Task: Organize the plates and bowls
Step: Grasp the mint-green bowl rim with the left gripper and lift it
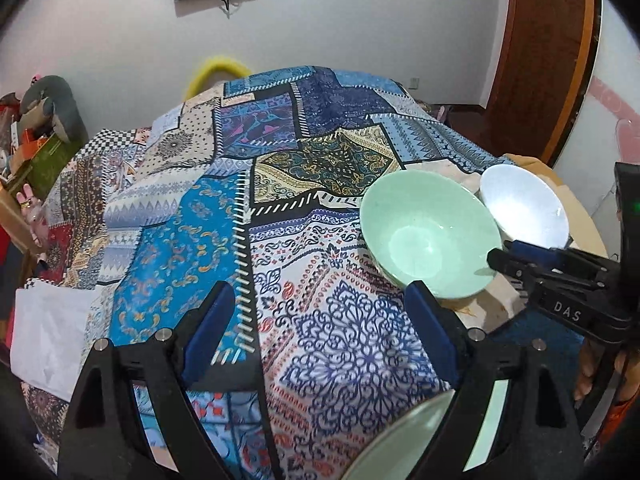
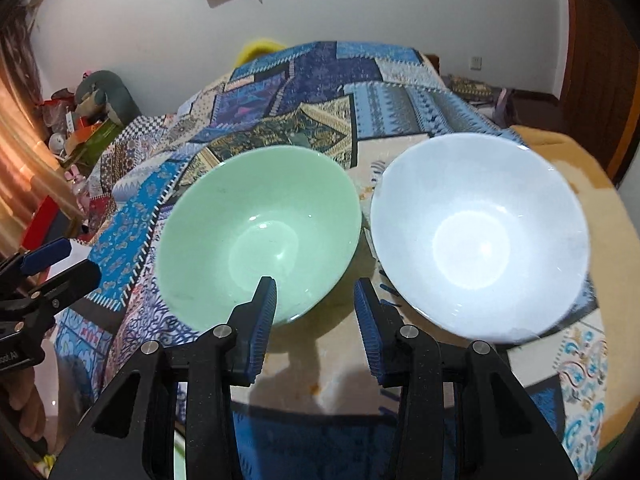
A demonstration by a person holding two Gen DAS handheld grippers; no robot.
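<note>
Patchwork cloth (image 2: 320, 80) in blues and creams covers the tabletop (image 2: 560, 152) from the far edge down to the near left, leaving a paler bare stretch at the near right. On that stretch two bowls sit upright side by side: the green bowl (image 2: 260, 236) to the left, partly on the cloth, and the white bowl (image 2: 480, 236) to its right, their rims just beside each other, whether touching I cannot tell. At the near edge a pale green plate (image 1: 404, 444) shows only as a curved rim under the left gripper (image 1: 320, 304).

Judging by this, the step in hand is the approach to the bowls, with nothing yet picked up. The left gripper's fingers stand wide and empty over the cloth, left of the green bowl. The right gripper (image 2: 316, 292) points at the gap between the bowls, its fingers narrow and holding nothing; one fingertip overlaps the green bowl's near rim in view.

Next would probably be straddling one bowl's rim, closing on it, and nesting that bowl in the other.
</note>
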